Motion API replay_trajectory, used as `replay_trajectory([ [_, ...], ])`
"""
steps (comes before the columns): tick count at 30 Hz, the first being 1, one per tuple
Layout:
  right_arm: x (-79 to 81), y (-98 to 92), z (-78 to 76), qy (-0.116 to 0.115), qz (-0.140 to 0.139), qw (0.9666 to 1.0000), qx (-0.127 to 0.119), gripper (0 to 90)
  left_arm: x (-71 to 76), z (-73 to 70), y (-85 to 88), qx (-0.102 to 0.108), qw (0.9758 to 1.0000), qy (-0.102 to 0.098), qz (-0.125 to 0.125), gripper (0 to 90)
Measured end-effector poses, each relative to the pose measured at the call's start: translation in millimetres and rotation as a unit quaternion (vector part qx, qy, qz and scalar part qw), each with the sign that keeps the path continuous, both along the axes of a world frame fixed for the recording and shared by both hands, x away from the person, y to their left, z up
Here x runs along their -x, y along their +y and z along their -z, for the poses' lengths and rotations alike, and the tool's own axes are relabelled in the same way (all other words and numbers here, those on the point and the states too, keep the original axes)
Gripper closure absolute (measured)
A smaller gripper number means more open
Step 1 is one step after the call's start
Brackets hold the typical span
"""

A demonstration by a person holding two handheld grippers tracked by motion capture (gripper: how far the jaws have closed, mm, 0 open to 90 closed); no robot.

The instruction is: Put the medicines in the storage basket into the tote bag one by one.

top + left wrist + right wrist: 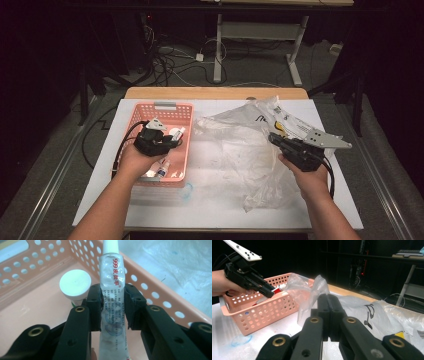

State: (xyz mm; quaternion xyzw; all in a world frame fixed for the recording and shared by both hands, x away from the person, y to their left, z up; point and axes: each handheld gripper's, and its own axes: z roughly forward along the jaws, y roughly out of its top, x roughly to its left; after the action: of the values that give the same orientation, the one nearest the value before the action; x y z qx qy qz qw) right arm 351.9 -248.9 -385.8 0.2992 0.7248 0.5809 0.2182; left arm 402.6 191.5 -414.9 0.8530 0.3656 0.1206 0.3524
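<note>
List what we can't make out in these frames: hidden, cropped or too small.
- Tube, left gripper view: cap end cut by top edge, tail hidden behind the left gripper.
- Jar, same view: label hidden under its white lid.
- Basket contents, high view: too small, partly under the left hand.
- Plastic bag, right gripper view: pinched part hidden by the right gripper.

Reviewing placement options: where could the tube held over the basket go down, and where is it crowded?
Free: the pink basket floor beside the white-capped jar, below the tube, and the white table strip nearest the person. Crowded: the plastic bag covers the table's right half.
</note>
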Motion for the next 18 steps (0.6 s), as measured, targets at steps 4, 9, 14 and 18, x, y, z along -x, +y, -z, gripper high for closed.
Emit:
replay_trajectory([
  [4,0.4,-0.3,-0.4,-0.001,0.002,1.0000,-0.002,90.0,4.0,-3.3,2.3,0.020,0.9996,-0.016,-0.008,67.8],
  [9,0.7,-0.3,-0.9,-0.003,0.003,1.0000,-0.005,90.0,8.8,-5.0,4.7,0.044,0.9985,-0.029,-0.016,67.9],
  [14,0.9,-0.6,-2.1,-0.006,0.004,0.9999,-0.008,90.0,15.0,-9.0,5.8,0.064,0.9967,-0.045,-0.022,67.8],
  [18,0.9,-0.1,-2.0,-0.006,0.002,1.0000,-0.006,90.0,21.6,-13.7,2.8,0.076,0.9955,-0.054,-0.017,67.8],
])
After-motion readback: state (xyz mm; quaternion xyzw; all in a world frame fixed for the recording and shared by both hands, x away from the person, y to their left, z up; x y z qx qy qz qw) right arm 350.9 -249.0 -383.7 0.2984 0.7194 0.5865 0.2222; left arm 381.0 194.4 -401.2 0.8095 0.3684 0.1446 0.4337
